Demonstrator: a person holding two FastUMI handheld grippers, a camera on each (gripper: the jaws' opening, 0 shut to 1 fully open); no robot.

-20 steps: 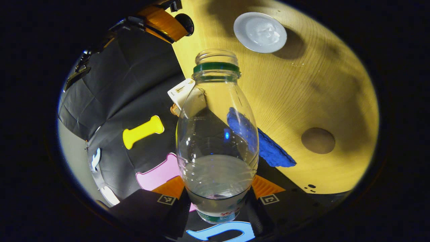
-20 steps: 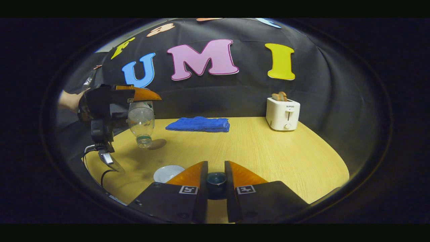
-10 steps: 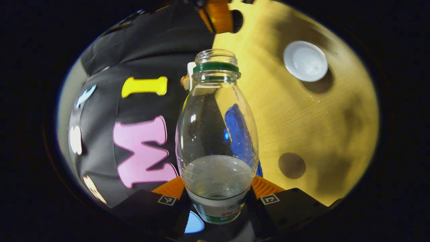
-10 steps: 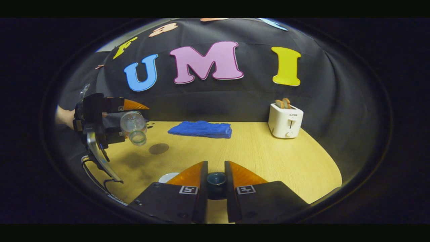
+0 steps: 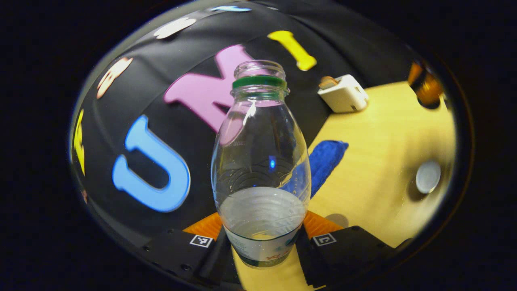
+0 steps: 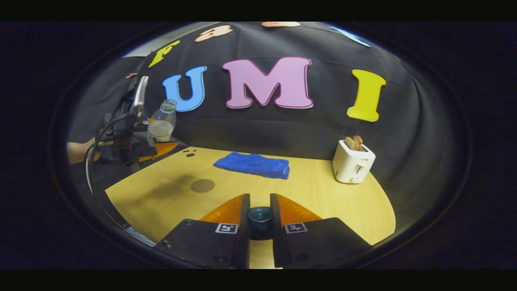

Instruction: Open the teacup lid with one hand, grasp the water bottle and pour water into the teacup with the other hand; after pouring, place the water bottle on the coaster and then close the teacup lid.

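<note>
The clear plastic water bottle with a green neck ring sits upright between the left gripper fingers, which press on its lower labelled body from both sides. It is uncapped and holds water only in its lower part. In the right gripper view the same bottle is held above the left edge of the pale wooden surface, clear of it.

The right gripper has its fingers drawn narrow around a small dark blue round lid knob; whether both pads truly press on it cannot be told, though they sit tight beside it.

The round brown coaster lies on the surface towards its left side, in front of the folded blue cloth, with a white toaster near the back right edge. The small white round teacup stands near the right edge of the left gripper view.

Judged from this, the bottle is light and thin-walled: it will dent under a hard squeeze and could slosh from its open mouth if tipped. The low grip on the ridged body seems sound for setting it down on the coaster. The lid looks small, hard and probably breakable, so it wants a gentle landing.
</note>
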